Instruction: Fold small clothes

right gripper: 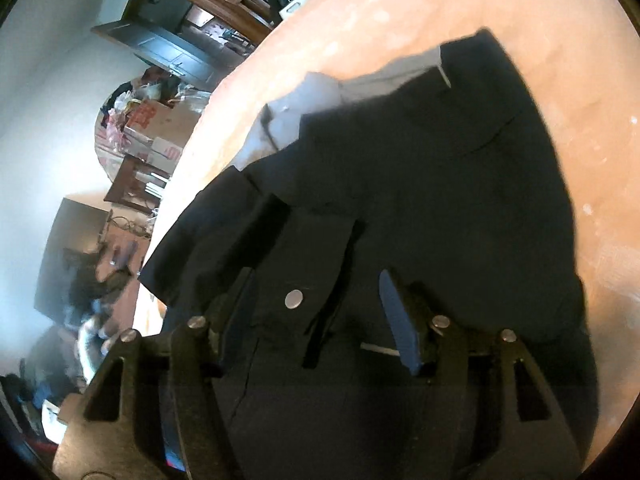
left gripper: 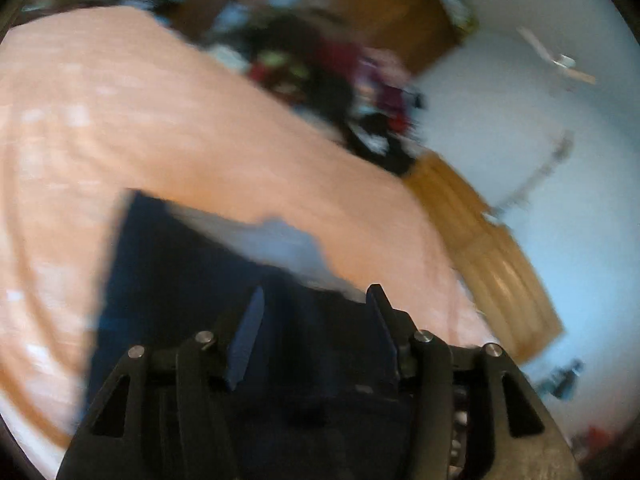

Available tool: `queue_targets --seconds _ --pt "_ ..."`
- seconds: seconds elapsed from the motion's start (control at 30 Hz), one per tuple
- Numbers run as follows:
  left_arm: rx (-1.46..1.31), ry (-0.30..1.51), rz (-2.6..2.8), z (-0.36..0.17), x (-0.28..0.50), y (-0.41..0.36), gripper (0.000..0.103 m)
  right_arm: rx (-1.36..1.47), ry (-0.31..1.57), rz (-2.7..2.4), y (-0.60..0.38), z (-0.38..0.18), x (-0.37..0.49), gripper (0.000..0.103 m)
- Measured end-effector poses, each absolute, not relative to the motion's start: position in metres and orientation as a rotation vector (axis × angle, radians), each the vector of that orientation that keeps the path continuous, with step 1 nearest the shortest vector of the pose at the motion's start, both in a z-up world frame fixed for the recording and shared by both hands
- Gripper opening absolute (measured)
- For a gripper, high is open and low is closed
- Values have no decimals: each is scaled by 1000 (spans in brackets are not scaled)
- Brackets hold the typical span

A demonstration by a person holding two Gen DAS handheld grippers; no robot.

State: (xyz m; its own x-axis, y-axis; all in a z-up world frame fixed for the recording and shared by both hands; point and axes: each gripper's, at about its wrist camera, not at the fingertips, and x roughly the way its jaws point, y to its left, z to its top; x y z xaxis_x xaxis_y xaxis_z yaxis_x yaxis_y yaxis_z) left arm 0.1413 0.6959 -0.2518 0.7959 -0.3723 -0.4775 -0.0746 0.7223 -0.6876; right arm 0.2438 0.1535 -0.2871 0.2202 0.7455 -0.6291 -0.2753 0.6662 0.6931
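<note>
A dark navy garment (right gripper: 420, 184) with a round metal snap (right gripper: 294, 299) and white inner lining (right gripper: 320, 92) lies on a peach bedspread (right gripper: 440, 4). My right gripper (right gripper: 316, 284) hovers open just above its waistband area, blue-padded fingers (right gripper: 400, 320) spread wide apart. In the blurred left wrist view the same navy garment (left gripper: 180, 280) fills the lower middle, its white lining (left gripper: 272, 236) showing at the far edge. My left gripper (left gripper: 316, 296) is open over it, with dark cloth seen between the fingers; I cannot tell if they touch it.
The peach bedspread (left gripper: 120, 120) extends far left. A heap of dark and red clothes (left gripper: 340, 88) lies at the bed's far end beside a wooden footboard (left gripper: 492, 256). Off the bed's left edge stand cardboard boxes (right gripper: 156, 128) and dark wooden furniture (right gripper: 168, 44).
</note>
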Motion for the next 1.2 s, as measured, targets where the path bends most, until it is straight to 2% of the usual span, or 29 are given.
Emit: queue_targets --seconds 0.17,0.3,0.43,0.5,0.53,0.57,0.7,0.73,0.83,0.9,0.93,1.2 --pt "-705 787 -64 -298 162 727 54 415 1170 771 180 -298 256 62" --pt "-675 901 -32 -337 173 713 53 344 1171 733 194 -306 269 61" --pt "-604 911 -23 -351 176 702 54 324 1178 712 193 -307 271 56" --pt "-617 895 -29 -355 174 704 55 281 1163 696 195 -306 268 38" --pt "-621 889 -34 -354 170 705 55 262 1151 710 198 -302 265 10" --pt "-629 880 -39 -356 169 706 55 256 1143 732 201 -300 262 2" --pt "-641 859 -46 -355 168 705 56 236 1148 779 209 -299 255 4" --pt "-635 858 -43 -353 168 705 56 243 1175 778 209 -304 257 10" --pt "-619 855 -34 -350 167 700 56 382 1258 771 198 -321 267 11" --pt "-620 851 -34 -349 166 700 56 405 1213 721 187 -309 259 34" --pt "-622 851 -35 -349 167 700 56 415 1190 711 182 -304 254 49" --pt "-627 839 -34 -349 165 698 56 517 1265 750 161 -308 213 44"
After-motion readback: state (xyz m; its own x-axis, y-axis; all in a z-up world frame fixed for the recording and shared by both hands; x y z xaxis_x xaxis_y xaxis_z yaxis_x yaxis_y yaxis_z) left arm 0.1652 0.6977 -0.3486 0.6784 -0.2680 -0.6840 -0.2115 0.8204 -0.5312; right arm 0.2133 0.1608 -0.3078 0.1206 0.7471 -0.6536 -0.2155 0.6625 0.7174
